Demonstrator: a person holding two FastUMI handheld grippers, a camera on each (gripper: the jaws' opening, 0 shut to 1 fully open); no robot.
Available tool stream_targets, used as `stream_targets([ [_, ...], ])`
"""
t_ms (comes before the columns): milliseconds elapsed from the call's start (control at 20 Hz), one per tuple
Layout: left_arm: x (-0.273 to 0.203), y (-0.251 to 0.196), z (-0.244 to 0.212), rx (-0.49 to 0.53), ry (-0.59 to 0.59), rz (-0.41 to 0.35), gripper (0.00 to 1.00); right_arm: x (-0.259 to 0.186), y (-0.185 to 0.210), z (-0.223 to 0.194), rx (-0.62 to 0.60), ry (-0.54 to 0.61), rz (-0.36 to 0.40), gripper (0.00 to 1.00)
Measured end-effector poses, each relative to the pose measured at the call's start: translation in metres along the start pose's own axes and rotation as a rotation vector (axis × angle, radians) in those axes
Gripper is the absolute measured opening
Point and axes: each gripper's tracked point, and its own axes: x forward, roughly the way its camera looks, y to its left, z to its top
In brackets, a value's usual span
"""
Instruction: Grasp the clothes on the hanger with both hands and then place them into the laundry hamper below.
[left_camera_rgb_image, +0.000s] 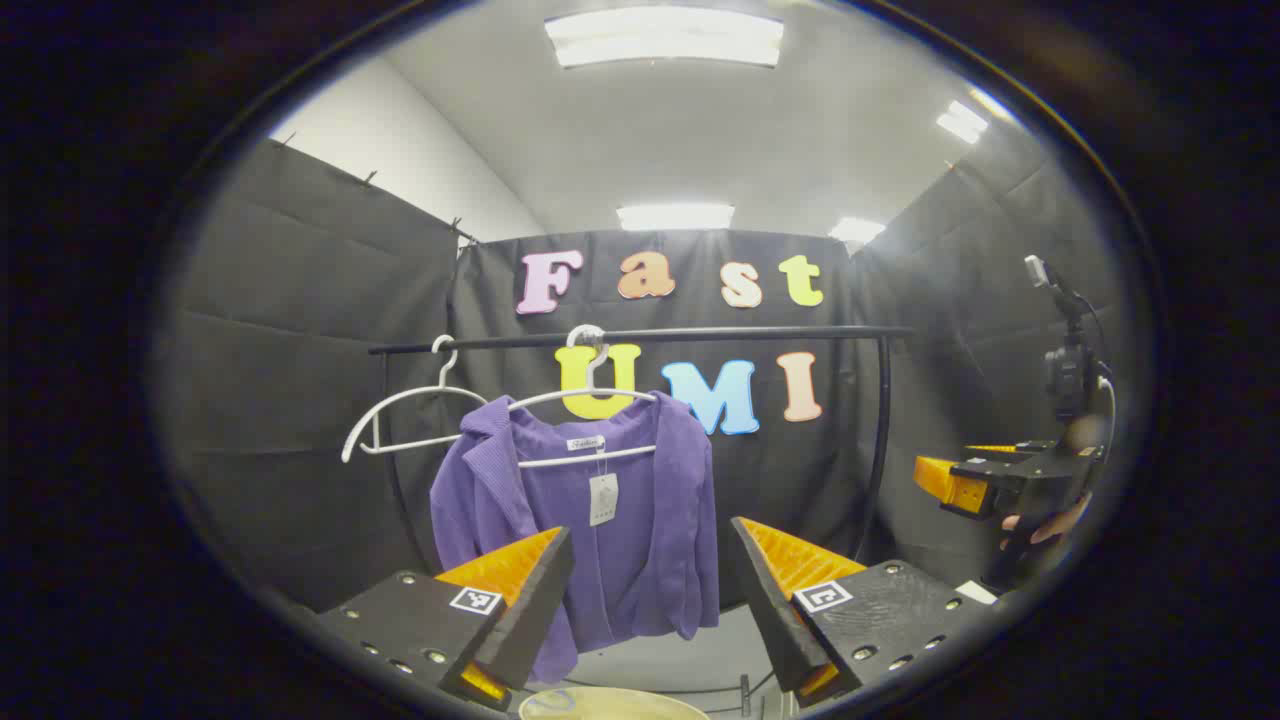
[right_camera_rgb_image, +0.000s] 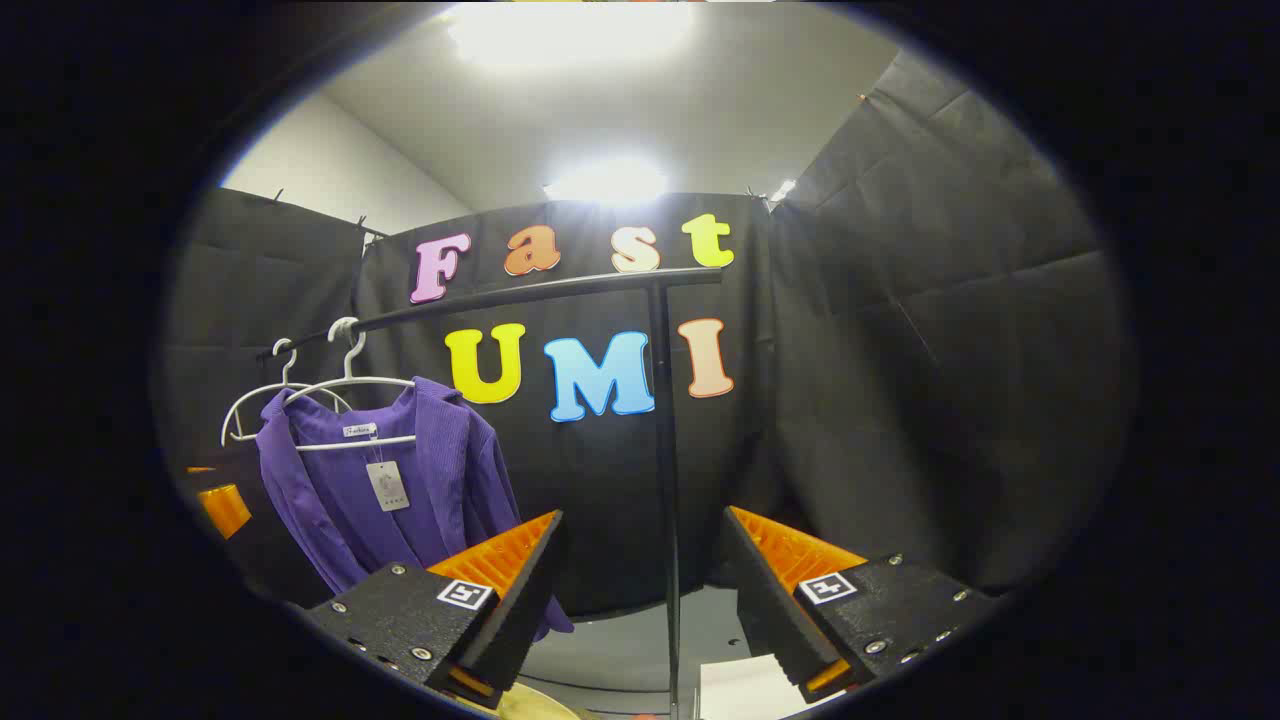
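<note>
Honestly, both grippers (left_camera_rgb_image: 650, 600) (right_camera_rgb_image: 640, 600) were gaping wide, holding nothing; yanking the purple cardigan (left_camera_rgb_image: 600, 520) could've dragged its white hanger (left_camera_rgb_image: 585, 400) off the rail (left_camera_rgb_image: 700, 334).

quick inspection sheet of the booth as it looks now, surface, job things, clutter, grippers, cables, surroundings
surface: pale floor under the rail
job's things: purple garment hangs on a white hanger on the black rail; hamper rim just visible below
clutter: empty white hanger beside it; white sheet low down
grippers: left gripper open, short of the garment; right gripper open, facing the rail's post
cables: cable on a camera stand
surroundings: black cloth walls, ceiling lights
</note>
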Motion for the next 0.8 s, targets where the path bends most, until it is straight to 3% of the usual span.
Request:
stream_targets([
  [250, -0.008, -0.005, -0.016, -0.114, 0.046, 0.019, 0.96, 0.004, 0.002, -0.008, -0.016, 0.02, 0.014, 0.95],
  [300, -0.01, -0.001, -0.017, -0.12, 0.047, 0.034, 0.9, 0.003, 0.002, -0.01, -0.008, 0.026, 0.013, 0.95],
  [600, -0.006, 0.015, -0.013, -0.129, 0.023, 0.091, 0.9, 0.003, 0.0, -0.009, -0.009, 0.036, 0.021, 0.95],
  [650, -0.005, 0.015, -0.012, -0.134, 0.017, 0.092, 0.96, 0.003, 0.001, -0.008, -0.013, 0.033, 0.023, 0.95],
  [750, -0.005, 0.017, -0.012, -0.146, 0.009, 0.099, 0.96, 0.002, 0.003, -0.011, -0.018, 0.038, 0.026, 0.95],
  [800, -0.005, 0.019, -0.013, -0.157, 0.008, 0.104, 0.9, 0.002, 0.002, -0.013, -0.018, 0.043, 0.026, 0.95],
])
